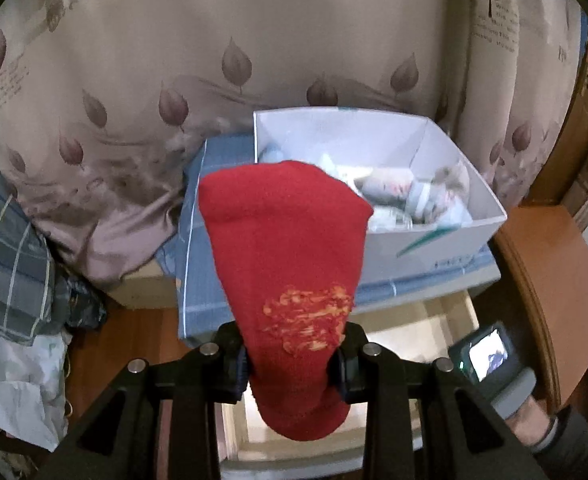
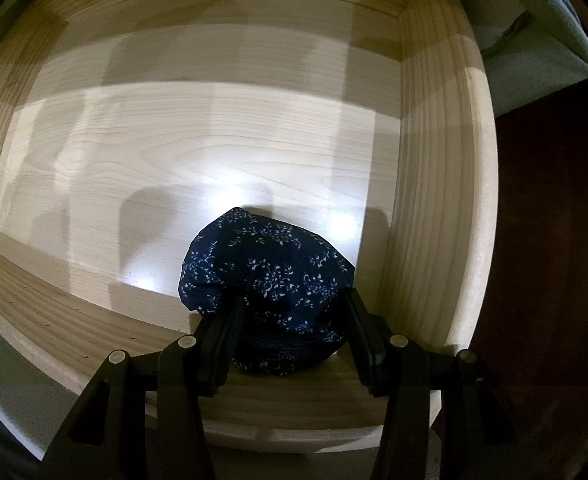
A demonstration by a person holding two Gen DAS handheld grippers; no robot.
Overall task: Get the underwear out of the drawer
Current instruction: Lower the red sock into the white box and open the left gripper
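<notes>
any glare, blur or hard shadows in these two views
Left wrist view: the white box contents are smeared by blur, the red garment sharper. Right wrist view: bright glare spots and hard-edged shadows on the drawer floor around the dark floral garment; fisheye bends its walls.

A: Left gripper [image 1: 291,364] build?
B: Matte black linkage arms, four round silver pins across them, dark pads on the fingers [image 1: 350,372].
A: Right gripper [image 2: 289,328]?
B: Same black frame, same four silver pins, flat black fingers [image 2: 223,332].
</notes>
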